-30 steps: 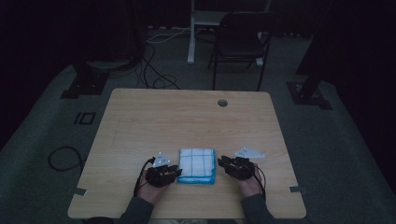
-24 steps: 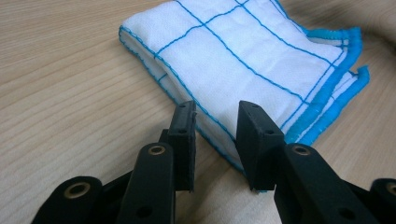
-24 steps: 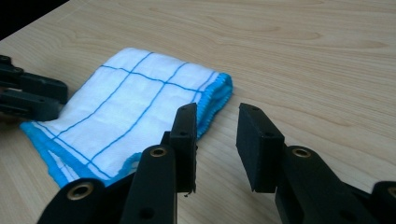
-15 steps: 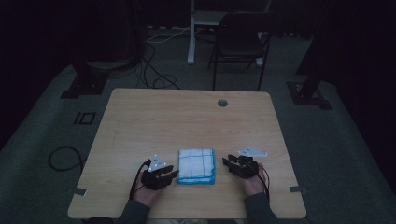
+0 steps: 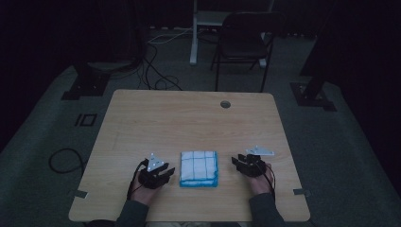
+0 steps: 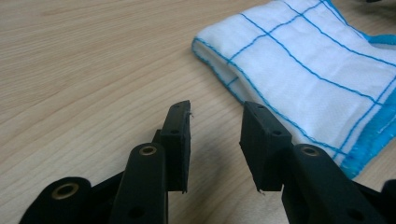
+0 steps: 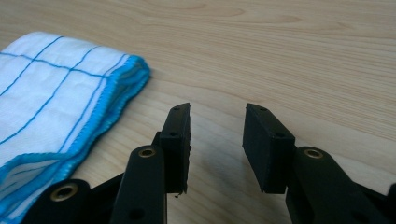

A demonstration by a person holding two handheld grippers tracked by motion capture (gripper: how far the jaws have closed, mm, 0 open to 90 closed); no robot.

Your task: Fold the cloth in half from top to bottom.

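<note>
While it lies flat in the lower middle of the high view, the folded white cloth [image 5: 199, 168] with blue grid lines and blue hem runs its slightly longer axis up the frame, away from the person. Just left of it, the left gripper [image 5: 169, 172] has just been opening, nothing between its jaws. Right of the cloth, the right gripper [image 5: 235, 162] likewise stands parted and empty above the wooden table [image 5: 189, 118].
</note>
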